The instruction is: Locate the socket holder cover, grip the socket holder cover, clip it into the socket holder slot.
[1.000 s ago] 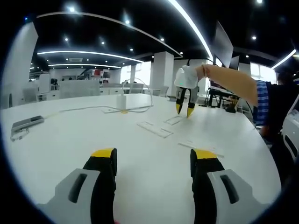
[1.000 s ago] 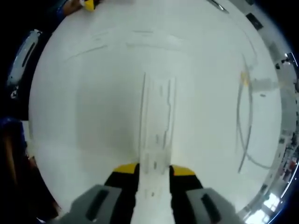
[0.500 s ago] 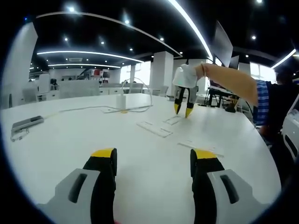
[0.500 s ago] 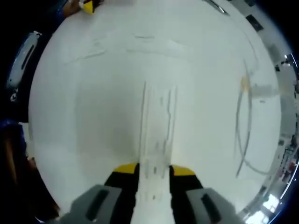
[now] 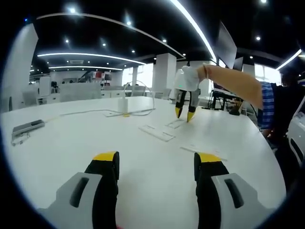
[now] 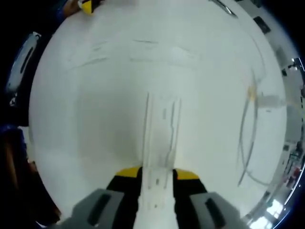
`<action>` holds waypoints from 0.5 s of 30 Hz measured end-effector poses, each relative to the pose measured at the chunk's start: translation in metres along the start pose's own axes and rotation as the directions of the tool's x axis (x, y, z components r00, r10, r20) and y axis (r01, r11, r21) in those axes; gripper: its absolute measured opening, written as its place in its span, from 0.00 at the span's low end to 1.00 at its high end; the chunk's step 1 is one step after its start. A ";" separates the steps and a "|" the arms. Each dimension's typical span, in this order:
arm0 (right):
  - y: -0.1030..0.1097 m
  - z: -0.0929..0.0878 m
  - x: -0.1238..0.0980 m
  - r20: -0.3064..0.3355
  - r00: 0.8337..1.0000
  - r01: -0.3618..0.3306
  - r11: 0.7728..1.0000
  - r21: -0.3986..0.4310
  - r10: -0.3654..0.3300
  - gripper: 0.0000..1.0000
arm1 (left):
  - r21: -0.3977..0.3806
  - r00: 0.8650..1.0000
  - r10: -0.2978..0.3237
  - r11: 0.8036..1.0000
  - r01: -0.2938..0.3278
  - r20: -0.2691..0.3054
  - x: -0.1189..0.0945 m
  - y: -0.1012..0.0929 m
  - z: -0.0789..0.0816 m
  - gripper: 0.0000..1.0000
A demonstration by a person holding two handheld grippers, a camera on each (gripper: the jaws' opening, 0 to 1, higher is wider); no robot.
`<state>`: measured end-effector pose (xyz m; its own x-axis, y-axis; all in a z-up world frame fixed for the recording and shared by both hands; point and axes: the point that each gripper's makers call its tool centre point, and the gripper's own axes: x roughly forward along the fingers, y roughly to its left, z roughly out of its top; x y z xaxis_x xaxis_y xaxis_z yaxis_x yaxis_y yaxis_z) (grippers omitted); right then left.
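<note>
Left tongs (image 5: 155, 164): black jaws capped with yellow pads, grey housings behind. Right tongs (image 6: 156, 175): the same scheme, yellow tips on black over grey; in the left gripper view (image 5: 183, 112) they hang from a white body. Socket holder cover (image 6: 160, 143): translucent white, with faint grey markings. Counter (image 5: 95, 138): plain white. Strips (image 5: 157, 132) lying on it: clear to whitish. Cable (image 5: 95, 112): white, with a small yellow mark at its base. Sleeve (image 5: 268, 102): blue and white stripes. Ceiling (image 5: 119, 24): black, with white light lines.
</note>
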<state>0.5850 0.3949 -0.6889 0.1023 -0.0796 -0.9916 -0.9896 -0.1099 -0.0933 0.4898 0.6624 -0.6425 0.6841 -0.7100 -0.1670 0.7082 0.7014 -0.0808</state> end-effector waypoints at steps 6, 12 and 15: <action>0.000 0.005 0.000 0.001 1.000 0.005 1.000 -0.010 -0.005 0.27 | 0.002 1.000 0.001 1.000 -0.001 -0.001 0.000 0.000 0.000 0.63; 0.000 0.006 -0.001 0.003 1.000 0.013 1.000 -0.010 -0.013 0.28 | 0.004 1.000 0.000 1.000 0.000 -0.001 0.000 0.000 0.000 0.63; -0.002 0.013 -0.003 0.048 0.999 0.021 1.000 0.010 -0.021 0.28 | 0.004 1.000 0.002 1.000 -0.002 -0.004 0.000 0.001 -0.001 0.63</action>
<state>0.5850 0.4079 -0.6873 0.1182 -0.0298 -0.9925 -0.9882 -0.1012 -0.1147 0.4905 0.6625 -0.6432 0.6850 -0.7083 -0.1706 0.7075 0.7026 -0.0761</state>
